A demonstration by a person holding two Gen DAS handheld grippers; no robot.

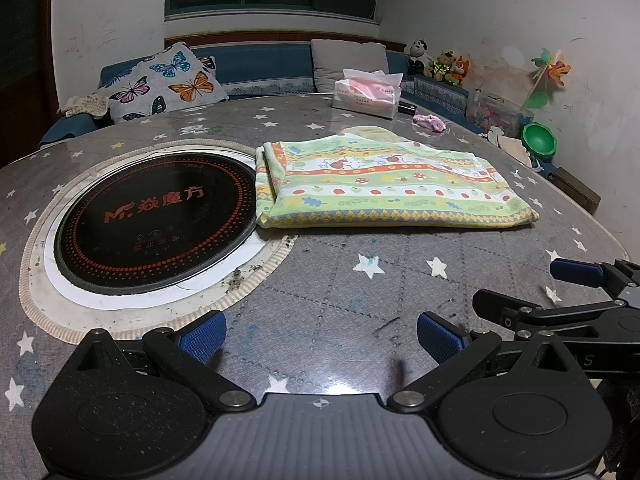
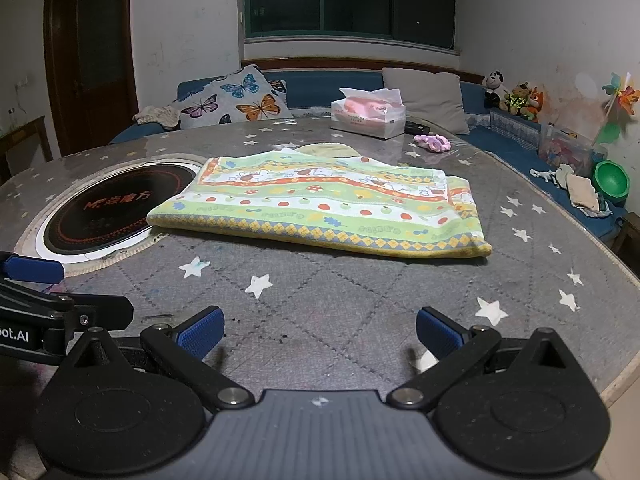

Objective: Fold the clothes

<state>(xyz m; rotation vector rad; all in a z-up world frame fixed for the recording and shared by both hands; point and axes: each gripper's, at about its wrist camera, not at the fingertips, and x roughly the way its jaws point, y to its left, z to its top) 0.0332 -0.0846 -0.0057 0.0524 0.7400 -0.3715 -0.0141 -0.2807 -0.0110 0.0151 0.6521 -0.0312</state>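
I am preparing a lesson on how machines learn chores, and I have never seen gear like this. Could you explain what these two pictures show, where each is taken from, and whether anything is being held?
A person holds a two-finger gripper in each hand; no robot arm is involved. Each picture comes from a camera on one gripper, looking forward along its blue-padded fingers. The left gripper and the right gripper are both open and hold nothing. On the star-patterned table lies a folded patterned cloth, beside a round black cooktop set into the table. Farther back sit a tissue box and a small pink item.
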